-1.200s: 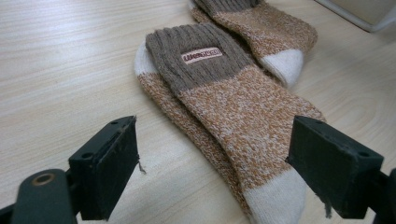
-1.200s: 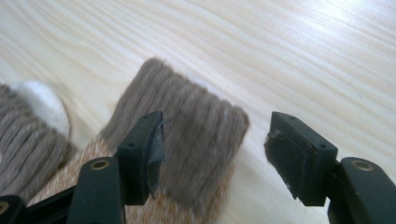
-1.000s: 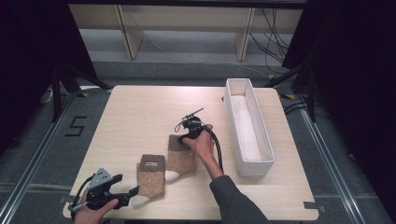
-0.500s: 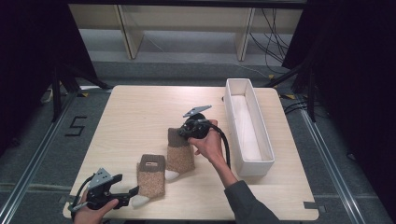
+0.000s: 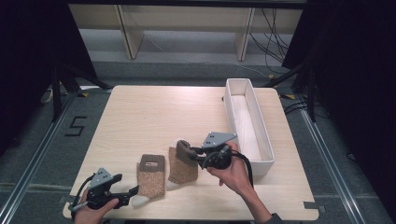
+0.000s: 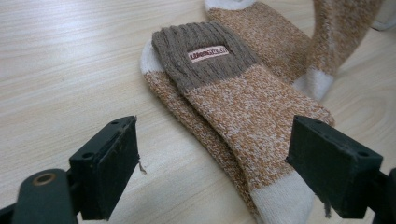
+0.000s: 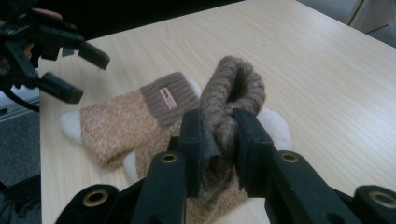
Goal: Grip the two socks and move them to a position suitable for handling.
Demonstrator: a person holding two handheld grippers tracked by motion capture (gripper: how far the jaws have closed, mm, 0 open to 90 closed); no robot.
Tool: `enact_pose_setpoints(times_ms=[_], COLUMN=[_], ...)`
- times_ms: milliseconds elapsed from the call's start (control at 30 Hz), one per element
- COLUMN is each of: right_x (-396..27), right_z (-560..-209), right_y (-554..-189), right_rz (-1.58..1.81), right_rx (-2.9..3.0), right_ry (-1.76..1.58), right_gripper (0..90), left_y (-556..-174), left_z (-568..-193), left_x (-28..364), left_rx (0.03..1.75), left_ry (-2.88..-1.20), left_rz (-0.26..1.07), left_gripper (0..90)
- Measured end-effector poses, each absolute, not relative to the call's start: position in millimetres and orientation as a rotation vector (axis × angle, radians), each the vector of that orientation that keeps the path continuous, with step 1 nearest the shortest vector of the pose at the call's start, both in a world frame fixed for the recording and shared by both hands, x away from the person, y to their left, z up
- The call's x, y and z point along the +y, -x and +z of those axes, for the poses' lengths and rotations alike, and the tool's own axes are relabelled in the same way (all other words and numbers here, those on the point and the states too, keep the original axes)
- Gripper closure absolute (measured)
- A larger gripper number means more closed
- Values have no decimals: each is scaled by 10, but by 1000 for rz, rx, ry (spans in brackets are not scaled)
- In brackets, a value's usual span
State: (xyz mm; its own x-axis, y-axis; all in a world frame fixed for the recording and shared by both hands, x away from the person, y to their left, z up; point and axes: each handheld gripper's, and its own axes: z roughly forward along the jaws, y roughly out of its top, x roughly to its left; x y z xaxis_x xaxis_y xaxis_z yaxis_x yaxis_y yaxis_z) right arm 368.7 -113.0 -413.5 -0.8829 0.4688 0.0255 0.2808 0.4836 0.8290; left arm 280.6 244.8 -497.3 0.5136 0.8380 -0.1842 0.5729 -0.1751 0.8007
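Two tan socks with brown cuffs and white toes lie side by side near the table's front. My left gripper [image 5: 131, 196] [image 6: 219, 168] [image 7: 77, 72] stands open at the toe end of the left sock [image 5: 152, 175] [image 6: 233, 98] [image 7: 135, 116], its jaws either side without touching. My right gripper [image 5: 192, 153] [image 7: 222, 135] is shut on the brown cuff of the right sock [image 5: 183, 168] [image 7: 233, 88] [image 6: 336, 37]. Its jaws have just been closing, with the cuff between them. The cuff is raised off the table while the foot still lies flat.
A long white tray [image 5: 264, 167] stands along the right side of the wooden table [image 5: 154, 116], close behind my right hand. Dark floor, shelving legs and cables surround the table.
The right gripper has closed on the right sock's cuff and swung toward the near right, lifting the cuff off the table. The left gripper has stayed put.
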Motion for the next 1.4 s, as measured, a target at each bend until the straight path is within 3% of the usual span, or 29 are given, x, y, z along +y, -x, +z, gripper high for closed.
enact_pose_setpoints(times_ms=[733, 1233, 1400], right_x=[-1632, -2006, -2056], right_z=[-4398, -4589, -4486], right_y=[-3014, -2788, -2788], right_rz=[1311, 1246, 1285], right_rx=[2628, 2692, 2641], right_ry=[-583, -679, -721], right_gripper=[718, 620, 657], left_y=[-2805, -2800, -2805], left_z=[-4973, -4972, -4975], left_x=[2451, 2438, 2440], left_rx=[1150, 1150, 1150], left_ry=[-1861, -1863, -1866], left_rz=[369, 364, 365], left_gripper=[153, 154, 154])
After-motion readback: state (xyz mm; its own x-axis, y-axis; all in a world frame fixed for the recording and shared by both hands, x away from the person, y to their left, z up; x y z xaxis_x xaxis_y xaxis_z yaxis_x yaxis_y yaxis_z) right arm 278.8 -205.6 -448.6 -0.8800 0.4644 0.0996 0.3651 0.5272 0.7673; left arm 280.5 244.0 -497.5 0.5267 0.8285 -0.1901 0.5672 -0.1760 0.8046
